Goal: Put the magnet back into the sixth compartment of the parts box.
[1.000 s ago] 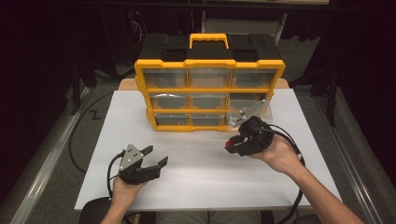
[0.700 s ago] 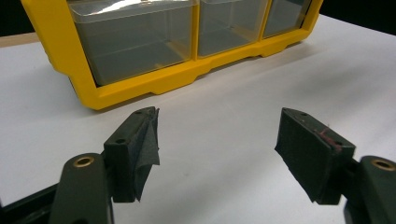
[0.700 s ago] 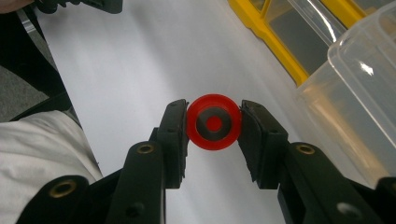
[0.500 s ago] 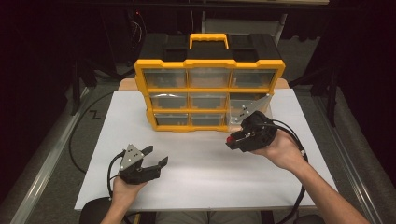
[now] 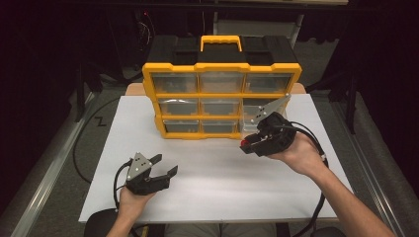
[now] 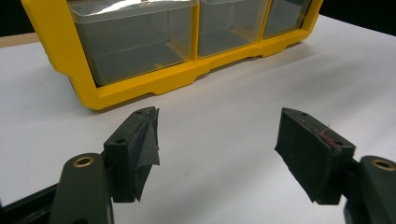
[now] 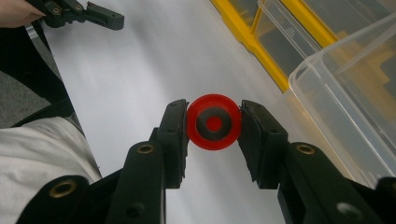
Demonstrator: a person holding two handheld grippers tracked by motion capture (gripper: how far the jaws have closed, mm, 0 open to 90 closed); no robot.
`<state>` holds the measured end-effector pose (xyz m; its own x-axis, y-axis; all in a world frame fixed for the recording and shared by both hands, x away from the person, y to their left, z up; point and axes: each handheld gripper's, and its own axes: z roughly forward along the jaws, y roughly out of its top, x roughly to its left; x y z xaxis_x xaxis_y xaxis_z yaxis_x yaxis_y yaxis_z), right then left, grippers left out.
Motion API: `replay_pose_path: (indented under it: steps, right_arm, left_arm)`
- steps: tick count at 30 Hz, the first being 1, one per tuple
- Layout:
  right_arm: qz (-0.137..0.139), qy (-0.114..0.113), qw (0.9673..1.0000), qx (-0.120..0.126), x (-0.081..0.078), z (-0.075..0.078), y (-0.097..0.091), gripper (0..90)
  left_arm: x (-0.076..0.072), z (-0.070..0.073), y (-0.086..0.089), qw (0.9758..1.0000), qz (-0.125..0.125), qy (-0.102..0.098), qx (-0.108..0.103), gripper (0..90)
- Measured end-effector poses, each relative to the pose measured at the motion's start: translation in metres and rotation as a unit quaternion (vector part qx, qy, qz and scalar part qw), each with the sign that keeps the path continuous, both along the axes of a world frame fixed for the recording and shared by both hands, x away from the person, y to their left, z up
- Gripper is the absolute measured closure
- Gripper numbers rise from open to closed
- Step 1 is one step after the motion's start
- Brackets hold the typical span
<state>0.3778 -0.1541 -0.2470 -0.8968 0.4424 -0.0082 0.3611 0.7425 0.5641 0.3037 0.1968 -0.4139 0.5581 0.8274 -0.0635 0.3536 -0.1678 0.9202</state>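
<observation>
Between right gripper (image 7: 214, 128) jaws — red ring (image 7: 214, 122), clamped.

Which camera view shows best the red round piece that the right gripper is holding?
The right gripper view shows it best: the red round piece faces the camera, clamped between the pads of the right gripper. In the high view it is a small red spot at that gripper's tip. The left gripper view looks at the yellow organizer.

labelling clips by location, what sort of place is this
Probably a lab or workshop recording bench: a white table against dark surroundings, a yellow drawer organiser, and hand-held grippers, the right gripper holding a red disc.
</observation>
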Motion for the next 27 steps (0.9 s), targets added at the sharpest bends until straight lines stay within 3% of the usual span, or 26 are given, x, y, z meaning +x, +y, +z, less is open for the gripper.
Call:
replay_pose_path:
  steps: [27]
  right_arm:
    - [-0.019,-0.018,0.9996,0.005,0.009,0.018,-0.005,65.1]
  left_arm:
    - [0.000,0.000,0.000,1.0000,-0.001,-0.001,0.000,29.6]
